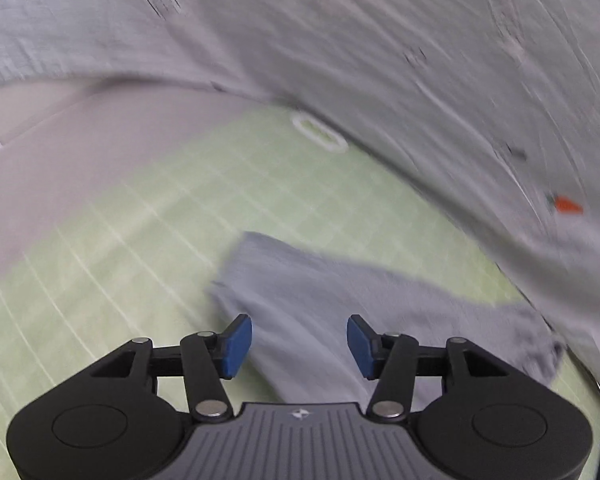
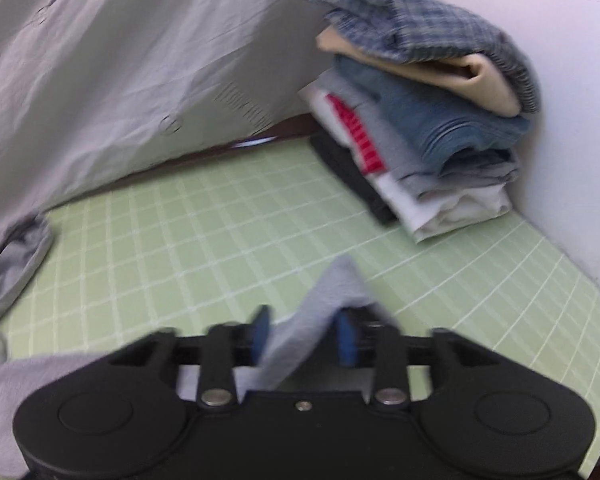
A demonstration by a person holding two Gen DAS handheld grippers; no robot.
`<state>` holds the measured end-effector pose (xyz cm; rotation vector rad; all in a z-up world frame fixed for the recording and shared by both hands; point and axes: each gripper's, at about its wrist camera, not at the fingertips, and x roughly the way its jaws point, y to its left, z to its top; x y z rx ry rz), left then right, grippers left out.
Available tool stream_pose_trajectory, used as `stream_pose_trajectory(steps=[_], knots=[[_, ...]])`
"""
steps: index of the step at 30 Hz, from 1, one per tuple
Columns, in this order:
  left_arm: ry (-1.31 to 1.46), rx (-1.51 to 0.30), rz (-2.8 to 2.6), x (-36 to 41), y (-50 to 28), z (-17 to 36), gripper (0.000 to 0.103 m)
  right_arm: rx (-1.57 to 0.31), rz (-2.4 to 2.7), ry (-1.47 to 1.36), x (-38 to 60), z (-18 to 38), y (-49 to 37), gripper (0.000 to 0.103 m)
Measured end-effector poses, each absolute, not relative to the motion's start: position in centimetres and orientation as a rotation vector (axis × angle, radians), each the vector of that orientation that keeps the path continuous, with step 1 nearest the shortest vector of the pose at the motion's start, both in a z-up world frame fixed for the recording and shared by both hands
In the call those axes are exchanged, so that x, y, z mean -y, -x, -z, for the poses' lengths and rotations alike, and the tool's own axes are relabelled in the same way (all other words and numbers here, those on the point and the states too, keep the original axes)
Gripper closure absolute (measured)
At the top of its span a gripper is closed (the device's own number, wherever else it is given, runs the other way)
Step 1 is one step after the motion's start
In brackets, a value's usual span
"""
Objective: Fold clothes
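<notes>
Our right gripper pinches the grey garment near us on the green grid mat; our left gripper hovers wide above the cloth.

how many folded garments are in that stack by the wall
6 visible: plaid on top, then tan, blue, grey with red, white, black lowest. Others may be hidden.
</notes>
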<state>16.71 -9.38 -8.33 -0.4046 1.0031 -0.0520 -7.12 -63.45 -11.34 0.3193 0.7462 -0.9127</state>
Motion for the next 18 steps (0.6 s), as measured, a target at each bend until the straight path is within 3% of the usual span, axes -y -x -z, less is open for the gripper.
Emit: stream_pose_trajectory(steps=[4, 10, 14, 18], knots=[[0.395, -1.089, 0.197, 14.2, -13.8, 10.3, 0.047, -0.816, 0.807, -0.383, 60.0, 13.6, 5.8, 0.030], [0.046, -1.064, 0.392, 22.2, -12.0, 11.7, 0.025, -0.873, 0.675, -0.376, 56.8, 14.8, 4.1, 0.025], [-0.068, -1.061, 0.458, 24.5, -11.4, 12.9, 0.019, -0.881, 0.666, -0.381, 56.6, 14.9, 4.1, 0.021], [-0.091, -1.059, 0.519, 25.8, -10.9, 13.4, 0.020, -0.910, 0.675, -0.412, 56.8, 15.8, 4.7, 0.020]])
